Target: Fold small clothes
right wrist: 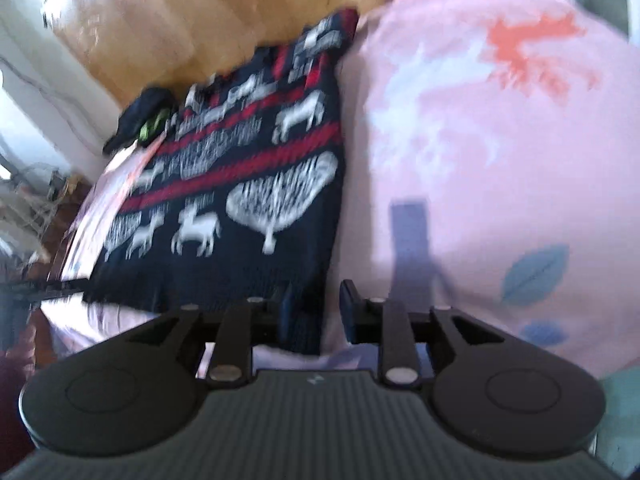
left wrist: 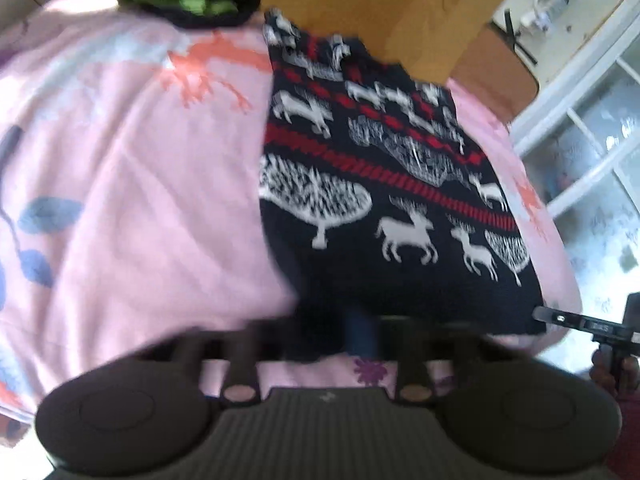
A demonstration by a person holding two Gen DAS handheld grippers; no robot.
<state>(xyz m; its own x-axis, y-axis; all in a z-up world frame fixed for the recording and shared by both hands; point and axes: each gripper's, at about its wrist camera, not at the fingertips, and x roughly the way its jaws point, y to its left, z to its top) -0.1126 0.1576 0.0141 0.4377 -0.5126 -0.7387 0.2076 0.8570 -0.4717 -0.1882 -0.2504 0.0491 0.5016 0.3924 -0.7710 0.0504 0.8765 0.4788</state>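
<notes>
Knit garment (left wrist: 384,200), navy with red bands and white deer, lies on the pink floral bedsheet (left wrist: 132,200); near hem at 6 o'clock in both wrist views. Left gripper (left wrist: 362,336): jaws narrow, apparently pinching the hem, though blurred. Right gripper (right wrist: 314,316): jaws look nearly closed on the hem's right corner (right wrist: 304,320). Judgement: garment already narrowed lengthwise; the bottom-to-top fold is not yet made. Farther off, at 11 o'clock, a dark green-trimmed item (left wrist: 180,0) waits, seemingly unfolded; wooden board (left wrist: 380,12) beyond.
</notes>
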